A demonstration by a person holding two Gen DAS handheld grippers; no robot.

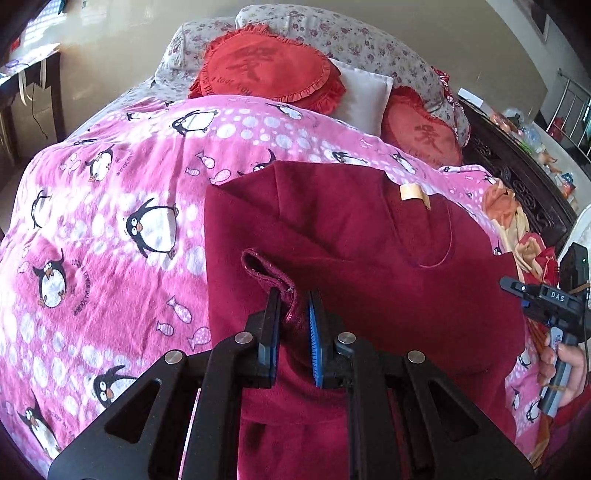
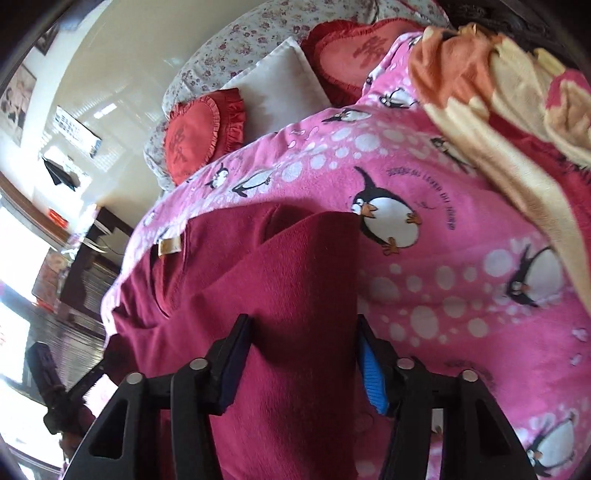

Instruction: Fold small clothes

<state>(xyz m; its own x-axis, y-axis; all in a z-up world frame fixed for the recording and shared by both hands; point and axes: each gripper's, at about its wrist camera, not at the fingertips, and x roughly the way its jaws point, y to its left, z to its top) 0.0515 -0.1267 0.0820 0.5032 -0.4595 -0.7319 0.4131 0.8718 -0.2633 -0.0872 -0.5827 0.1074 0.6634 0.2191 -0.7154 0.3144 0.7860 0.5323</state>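
A sweater (image 1: 369, 258) lies spread on a blanket (image 1: 110, 229) that covers the bed. Behind the blanket, at the head of the bed, two heart cushions (image 1: 266, 70) lean with a plain pillow (image 1: 364, 98) between them, and a long bolster (image 1: 332, 33) lies behind all three. To the right of the sweater a crumpled throw (image 1: 517, 229) lies on the bed's edge. A fold of the sweater runs between the left gripper (image 1: 295, 314) fingers; another stands between those of the right gripper (image 2: 303, 350).
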